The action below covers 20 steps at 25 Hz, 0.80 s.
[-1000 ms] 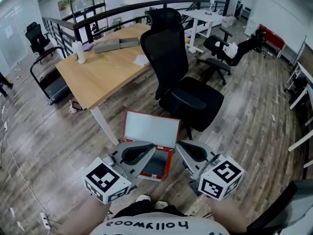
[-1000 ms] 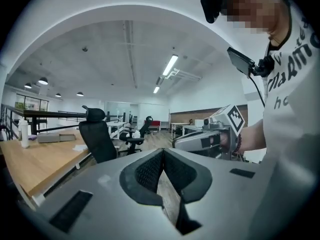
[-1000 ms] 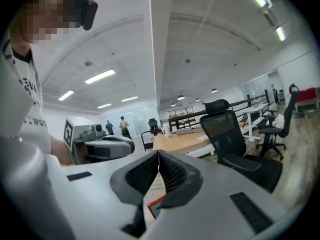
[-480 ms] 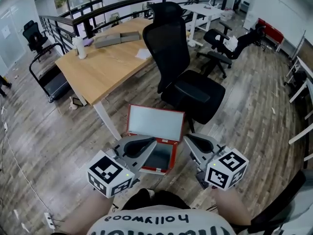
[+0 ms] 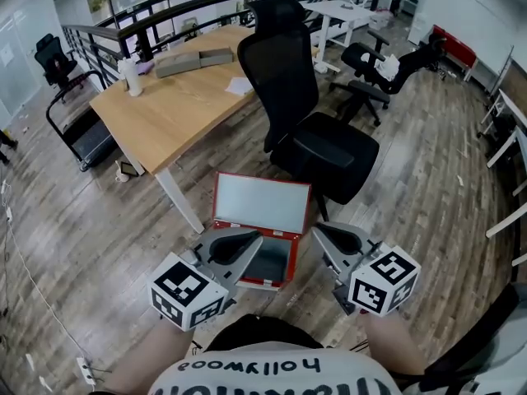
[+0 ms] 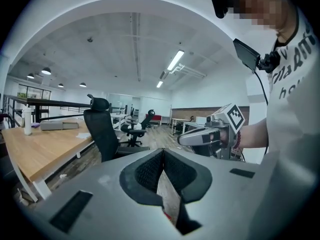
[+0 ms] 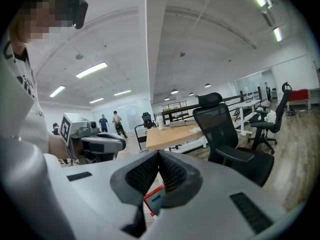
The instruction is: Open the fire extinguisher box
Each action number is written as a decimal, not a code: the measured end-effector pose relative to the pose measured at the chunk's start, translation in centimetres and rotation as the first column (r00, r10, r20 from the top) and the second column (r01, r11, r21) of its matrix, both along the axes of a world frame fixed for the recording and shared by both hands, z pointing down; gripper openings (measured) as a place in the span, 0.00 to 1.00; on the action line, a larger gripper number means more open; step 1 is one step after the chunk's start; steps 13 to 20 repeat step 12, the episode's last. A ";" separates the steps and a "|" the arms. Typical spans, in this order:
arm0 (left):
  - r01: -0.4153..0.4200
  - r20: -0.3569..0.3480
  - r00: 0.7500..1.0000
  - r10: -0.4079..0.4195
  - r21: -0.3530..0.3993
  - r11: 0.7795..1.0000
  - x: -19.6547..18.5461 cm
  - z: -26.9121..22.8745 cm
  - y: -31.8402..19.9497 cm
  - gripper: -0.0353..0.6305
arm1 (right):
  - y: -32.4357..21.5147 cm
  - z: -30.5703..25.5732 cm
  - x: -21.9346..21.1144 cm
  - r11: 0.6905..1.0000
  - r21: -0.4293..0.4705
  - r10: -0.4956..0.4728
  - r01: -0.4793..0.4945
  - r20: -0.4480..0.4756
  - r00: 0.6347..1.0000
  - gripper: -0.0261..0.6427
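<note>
The red fire extinguisher box [image 5: 262,204] lies on the wood floor with its lid swung up and back, showing a pale grey inside. In the head view my left gripper [image 5: 255,239] hovers over the box's near left part, jaws together and empty. My right gripper [image 5: 318,231] hangs just right of the box, also shut on nothing. In the left gripper view the shut left gripper [image 6: 162,152] points across at the right gripper [image 6: 201,136]. In the right gripper view the box [image 7: 156,200] shows as a red sliver below the shut right gripper [image 7: 159,154].
A black office chair [image 5: 306,134] stands right behind the box. A wooden desk [image 5: 169,105] with a bottle and flat boxes is at the back left, a treadmill [image 5: 76,134] beyond it. More chairs and desks stand at the back right. A cable runs along the floor at the left.
The head view has shifted a little. Both grippers stay shut over the near side of the box, and the lid stays up.
</note>
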<state>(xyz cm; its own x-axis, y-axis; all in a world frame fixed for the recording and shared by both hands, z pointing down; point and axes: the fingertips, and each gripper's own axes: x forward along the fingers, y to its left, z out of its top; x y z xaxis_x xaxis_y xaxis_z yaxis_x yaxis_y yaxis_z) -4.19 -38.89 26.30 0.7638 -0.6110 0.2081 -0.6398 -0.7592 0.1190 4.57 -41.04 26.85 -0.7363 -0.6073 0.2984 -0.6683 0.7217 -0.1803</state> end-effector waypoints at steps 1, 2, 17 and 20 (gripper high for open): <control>0.000 0.002 1.000 0.000 -0.002 1.000 0.0 0.1 0.0 0.06 | -0.1 0.1 0.1 1.000 0.000 -0.001 0.001 0.003 1.000 0.05; 0.001 0.003 1.000 -0.001 -0.004 1.000 -0.1 0.2 -0.1 0.06 | -0.2 0.1 0.2 1.000 0.001 0.000 0.000 0.003 1.000 0.05; 0.008 0.004 1.000 -0.008 -0.012 1.000 -0.3 0.7 -0.7 0.06 | -1.0 0.2 0.9 1.000 -0.004 0.023 -0.023 -0.005 1.000 0.05; 0.008 0.004 1.000 -0.008 -0.012 1.000 -0.3 0.7 -0.7 0.06 | -1.0 0.2 0.9 1.000 -0.004 0.023 -0.023 -0.005 1.000 0.05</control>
